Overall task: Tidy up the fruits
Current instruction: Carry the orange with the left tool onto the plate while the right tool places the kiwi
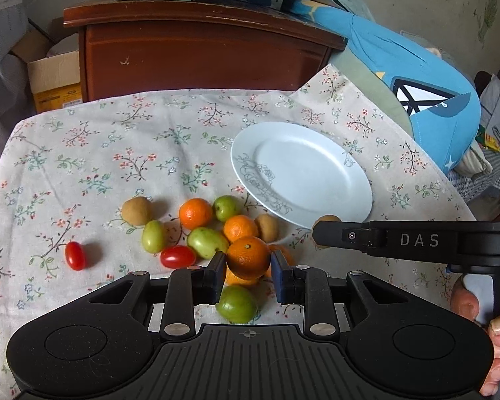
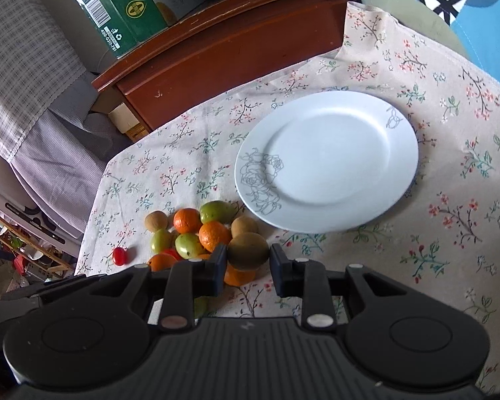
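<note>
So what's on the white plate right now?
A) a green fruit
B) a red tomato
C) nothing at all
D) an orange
C: the white plate is bare in both views, while the orange sits between the left gripper jaws and the other fruit lies on the flowered cloth.

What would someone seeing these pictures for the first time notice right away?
Probably the empty white plate on the floral tablecloth, with a bright pile of small fruits beside its near-left edge. Next, the left tongs gripping an orange and the right tongs gripping a brown kiwi-like fruit.
</note>
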